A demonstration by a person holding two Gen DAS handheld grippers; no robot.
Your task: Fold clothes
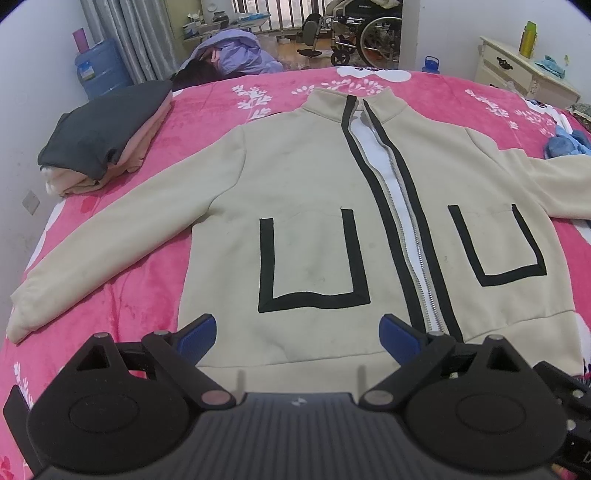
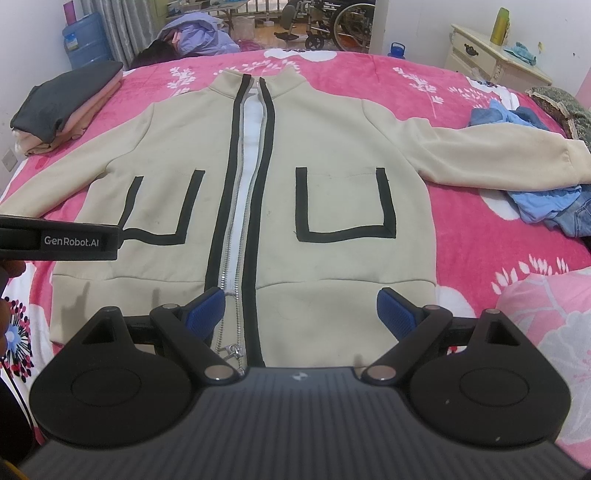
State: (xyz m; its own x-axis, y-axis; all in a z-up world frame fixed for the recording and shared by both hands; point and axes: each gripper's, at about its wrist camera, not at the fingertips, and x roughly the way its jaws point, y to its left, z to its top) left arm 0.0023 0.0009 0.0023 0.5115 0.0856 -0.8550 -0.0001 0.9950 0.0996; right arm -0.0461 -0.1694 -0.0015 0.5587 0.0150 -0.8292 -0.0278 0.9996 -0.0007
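1. A cream jacket with black trim is seen spread flat, front up, on a pink floral bedspread, collar away from the cameras, zip partly undone, both sleeves out to the sides.
2. The left gripper is held above the hem with its blue fingers wide apart, nothing between them.
3. The right gripper is likewise spread open and empty over the hem, beside the zip pull.
4. Only in the right wrist view are the whole right sleeve, a heap of blue clothes touching its cuff, and the side of the left gripper's body shown.
5. Only in the left wrist view is the left cuff shown.
6. A folded stack is seen at the far left of the bed.
7. Beyond the bed, a water bottle, curtains, a wheelchair and a cream dresser are visible.
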